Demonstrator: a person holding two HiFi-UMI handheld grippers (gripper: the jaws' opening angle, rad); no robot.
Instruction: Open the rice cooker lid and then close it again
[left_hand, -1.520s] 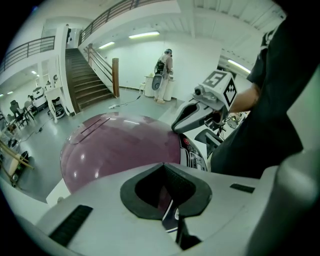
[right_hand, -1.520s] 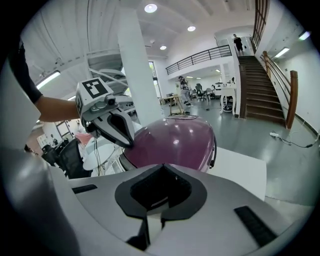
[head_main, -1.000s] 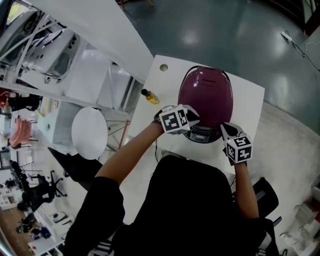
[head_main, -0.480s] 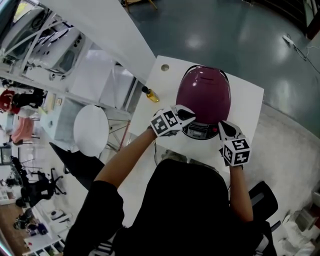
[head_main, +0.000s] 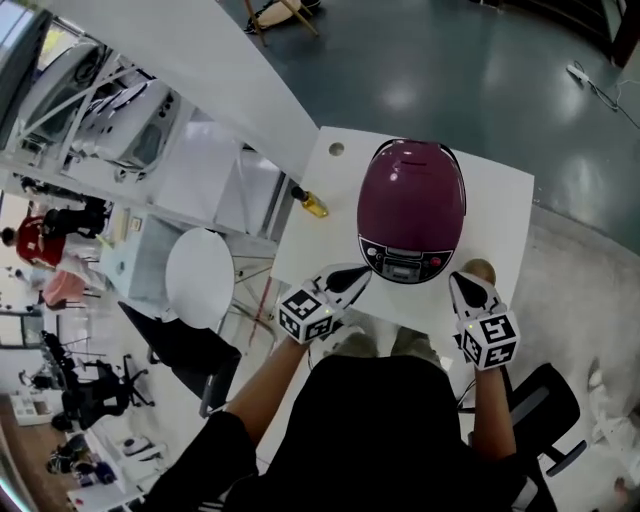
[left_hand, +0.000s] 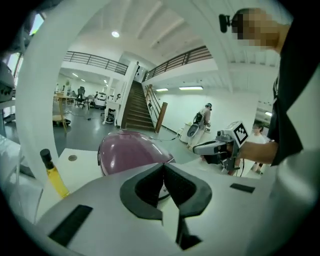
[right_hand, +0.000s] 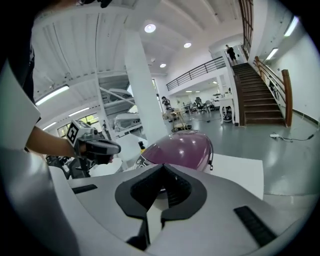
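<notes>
Left gripper (head_main: 358, 273), right gripper (head_main: 461, 281) pressed together, empty, flanking rice cooker (head_main: 412, 205) front; yellow bottle (head_main: 312, 203) at table (head_main: 500, 215) edge

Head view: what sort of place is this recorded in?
Probably a large open lab or workshop hall, not a kitchen: glossy grey floor, a staircase up to a railed mezzanine, and the maroon domed rice cooker on a white square table.
</notes>
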